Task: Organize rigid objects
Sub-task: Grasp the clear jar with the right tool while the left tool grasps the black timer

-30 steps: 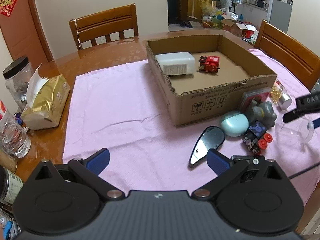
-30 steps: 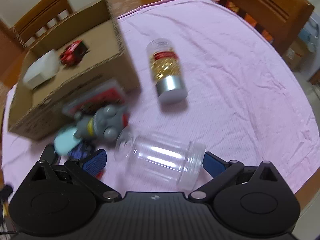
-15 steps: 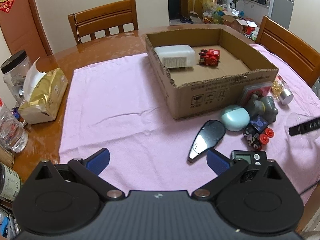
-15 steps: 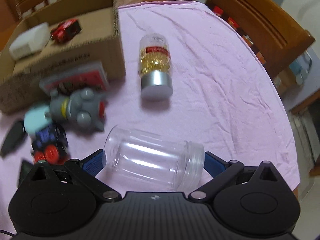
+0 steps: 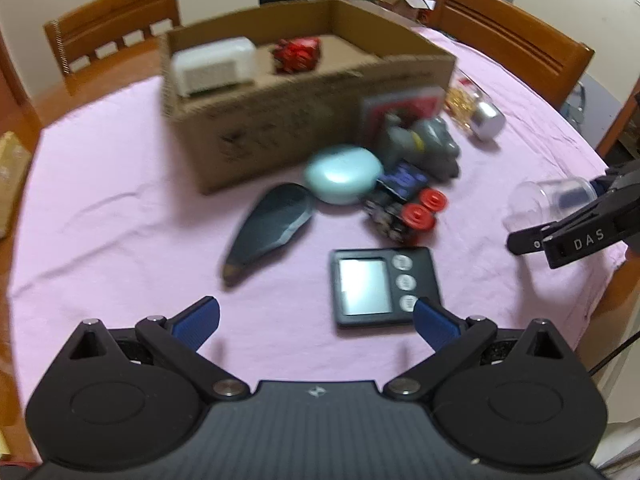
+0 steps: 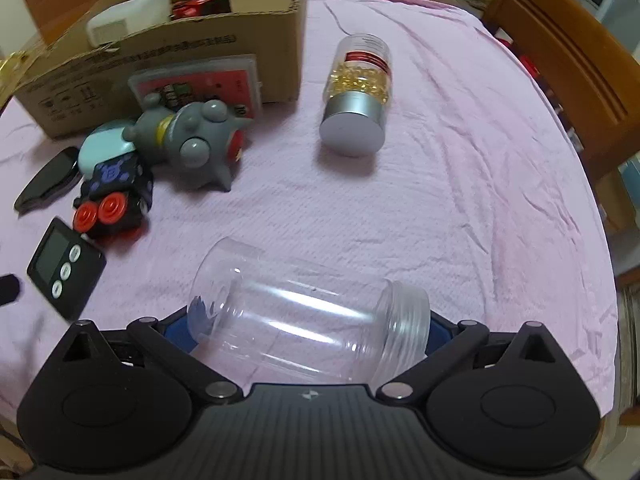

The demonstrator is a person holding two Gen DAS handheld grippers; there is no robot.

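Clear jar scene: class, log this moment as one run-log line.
right hand-held gripper: around lying clear jar | left hand-held gripper: open, empty, near timer | cardboard box: white container, red toy inside

We are looking at a wooden table (image 5: pixel 24 128) wearing a pink cloth (image 6: pixel 460 152). Lying on the cloth are a cardboard box (image 5: pixel 280 128), a capsule bottle (image 6: pixel 358 94) on its side, a grey toy figure (image 6: pixel 192 140), a black toy train (image 6: pixel 114 196), a digital timer (image 5: pixel 380 286), a dark mirror piece (image 5: pixel 272 224), and a mint case (image 5: pixel 342 174).
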